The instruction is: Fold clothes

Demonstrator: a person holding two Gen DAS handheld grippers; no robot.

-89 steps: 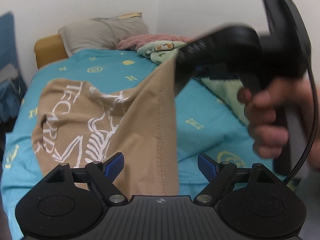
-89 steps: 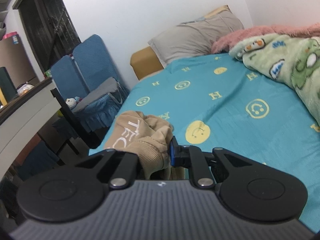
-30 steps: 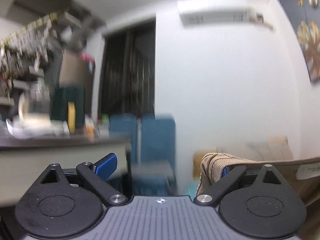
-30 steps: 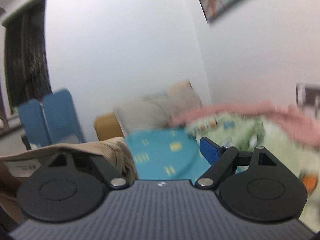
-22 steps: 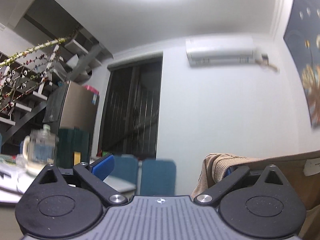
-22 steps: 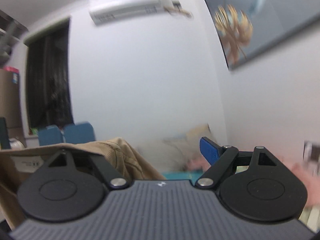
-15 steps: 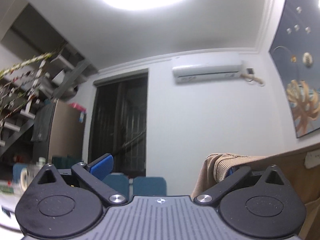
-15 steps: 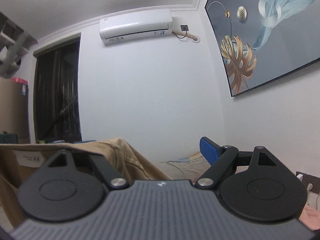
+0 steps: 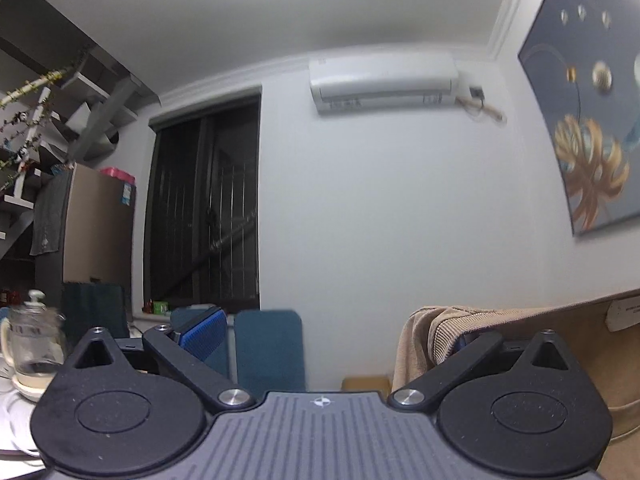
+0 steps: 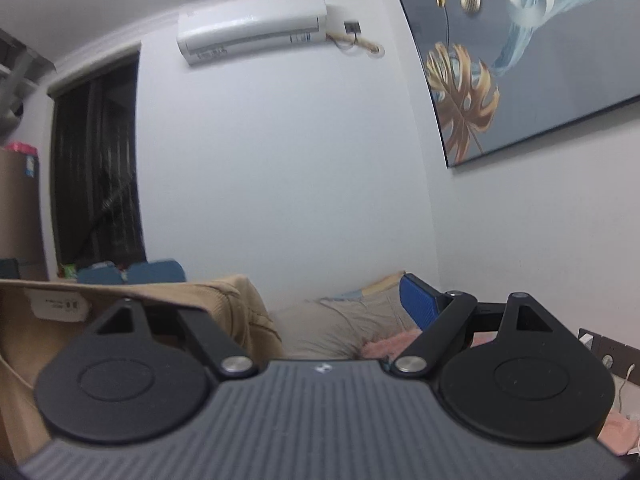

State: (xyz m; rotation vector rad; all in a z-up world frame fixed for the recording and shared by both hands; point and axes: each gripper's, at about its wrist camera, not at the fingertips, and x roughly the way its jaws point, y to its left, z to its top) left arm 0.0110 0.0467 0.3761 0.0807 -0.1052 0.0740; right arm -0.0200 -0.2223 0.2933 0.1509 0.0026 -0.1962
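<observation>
**Aloft: tan garment stretched between two grippers**

Leftmost stands a glass jug (image 9: 30, 340). Both jaw pairs stand wide apart. The left gripper (image 9: 332, 330) has the tan garment (image 9: 440, 328), ribbed and soft, draped over its right finger; the right gripper (image 10: 296, 304) carries it over its left finger, beside a white label (image 10: 60, 304) too blurred to read. Behind hang an air conditioner (image 10: 252, 32) and painting (image 10: 520, 56).

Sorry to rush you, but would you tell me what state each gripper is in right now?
Left gripper: jaws open, tan shirt draped over one finger.
Right gripper: jaws open, the shirt draped over one finger.
</observation>
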